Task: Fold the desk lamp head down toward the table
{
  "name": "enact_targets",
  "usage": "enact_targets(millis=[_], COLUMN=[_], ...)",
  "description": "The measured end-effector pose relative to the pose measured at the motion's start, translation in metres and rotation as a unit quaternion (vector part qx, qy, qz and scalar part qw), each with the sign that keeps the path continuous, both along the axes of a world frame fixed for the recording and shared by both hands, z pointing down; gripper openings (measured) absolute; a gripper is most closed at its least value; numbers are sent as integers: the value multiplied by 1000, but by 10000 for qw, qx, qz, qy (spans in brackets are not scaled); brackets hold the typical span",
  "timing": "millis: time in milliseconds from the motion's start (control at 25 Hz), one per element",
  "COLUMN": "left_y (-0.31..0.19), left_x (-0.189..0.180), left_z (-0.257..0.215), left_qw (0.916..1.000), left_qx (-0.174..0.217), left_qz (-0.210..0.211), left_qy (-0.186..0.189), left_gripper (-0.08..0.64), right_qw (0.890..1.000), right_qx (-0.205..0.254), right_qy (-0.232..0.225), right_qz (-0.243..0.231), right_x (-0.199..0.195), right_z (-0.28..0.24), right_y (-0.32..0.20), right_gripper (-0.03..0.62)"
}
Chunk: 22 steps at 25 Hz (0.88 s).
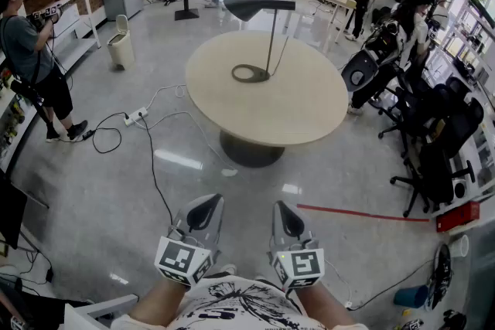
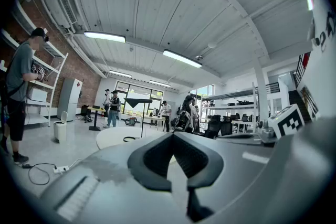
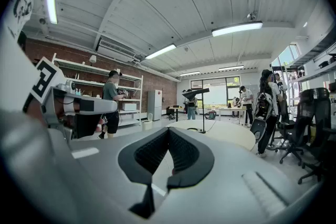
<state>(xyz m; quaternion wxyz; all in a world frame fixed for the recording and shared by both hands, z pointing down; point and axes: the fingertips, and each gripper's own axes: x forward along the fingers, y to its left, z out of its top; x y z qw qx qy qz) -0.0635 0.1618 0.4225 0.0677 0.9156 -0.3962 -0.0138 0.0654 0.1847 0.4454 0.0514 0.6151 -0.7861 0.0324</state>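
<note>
A black desk lamp stands upright on the round beige table (image 1: 302, 108): flat head (image 1: 259, 8) held high and level, thin stem, ring base (image 1: 249, 73). It shows far off in the left gripper view (image 2: 138, 102) and the right gripper view (image 3: 195, 92). My left gripper (image 1: 210, 202) (image 2: 171, 135) and right gripper (image 1: 280, 207) (image 3: 168, 129) hang close to my body over the floor, well short of the table. Both are shut, fingertips meeting, nothing held.
A power strip (image 1: 135, 117) and cables trail across the floor left of the table. Black office chairs (image 1: 433, 135) crowd the right side. A person (image 1: 31, 58) stands by shelves at left, near a white bin (image 1: 120, 42). Red tape (image 1: 356, 212) marks the floor.
</note>
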Motion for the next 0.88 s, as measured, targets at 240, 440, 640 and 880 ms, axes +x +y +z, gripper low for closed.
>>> enact_targets(millis=[240, 440, 640, 880], left_y=[-10, -15, -23, -44], left_x=[-6, -7, -7, -32], left_z=[2, 6, 9, 9], left_qw=[10000, 9999, 9998, 9996], left_qx=[-56, -110, -120, -191], left_qz=[11, 72, 72, 20], left_qy=[32, 74, 112, 192], left_gripper=[5, 5, 5, 5], right_qw=[9999, 9998, 9995, 9994], right_qx=[12, 1, 7, 19], right_qy=[93, 85, 51, 137], right_qz=[40, 199, 307, 302], right_x=[-5, -4, 1, -22], right_z=[0, 2, 4, 4], right_y=[-6, -9, -15, -31], right_gripper=[9, 9, 9, 9])
